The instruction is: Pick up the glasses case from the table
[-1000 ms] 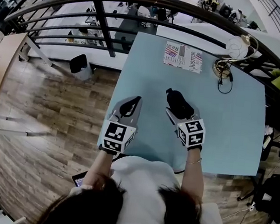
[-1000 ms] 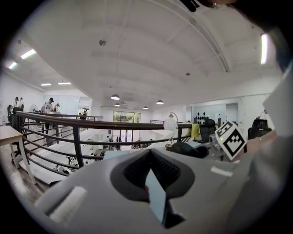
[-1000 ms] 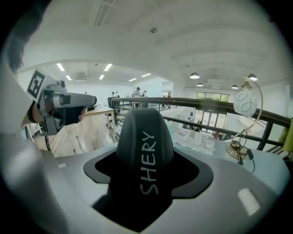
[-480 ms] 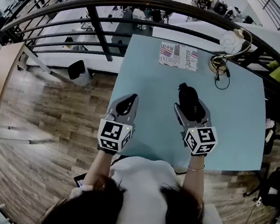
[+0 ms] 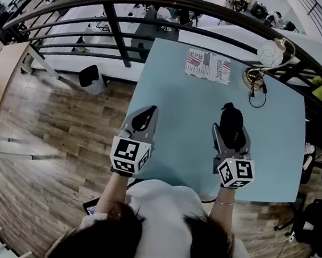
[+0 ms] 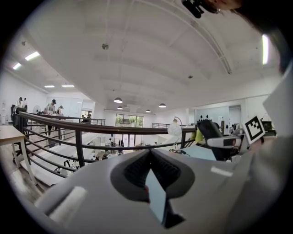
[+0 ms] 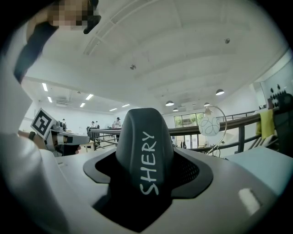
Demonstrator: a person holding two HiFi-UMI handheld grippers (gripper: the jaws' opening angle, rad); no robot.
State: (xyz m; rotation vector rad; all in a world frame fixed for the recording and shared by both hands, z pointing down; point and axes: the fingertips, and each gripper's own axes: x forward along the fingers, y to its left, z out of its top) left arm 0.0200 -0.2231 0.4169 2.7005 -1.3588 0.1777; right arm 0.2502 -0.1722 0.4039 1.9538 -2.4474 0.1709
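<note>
My right gripper (image 5: pixel 230 127) is shut on a black glasses case (image 5: pixel 231 120), held above the light blue table (image 5: pixel 180 107). In the right gripper view the case (image 7: pixel 144 151) stands between the jaws, with white lettering "SHERY" along it. My left gripper (image 5: pixel 145 117) hangs over the table's left edge; its jaws are shut with nothing between them, and the left gripper view (image 6: pixel 150 176) shows them nearly touching. That view also catches the case (image 6: pixel 208 132) in the right gripper off to the right.
A newspaper (image 5: pixel 208 66) lies at the table's far edge. A lamp with a gold base (image 5: pixel 252 78), a white globe (image 5: pixel 271 53) and a black cable (image 5: pixel 258 96) stands at the far right corner. A dark railing (image 5: pixel 163 2) curves behind the table.
My right gripper has carried the glasses case to the right and slightly toward me. The left gripper has barely shifted.
</note>
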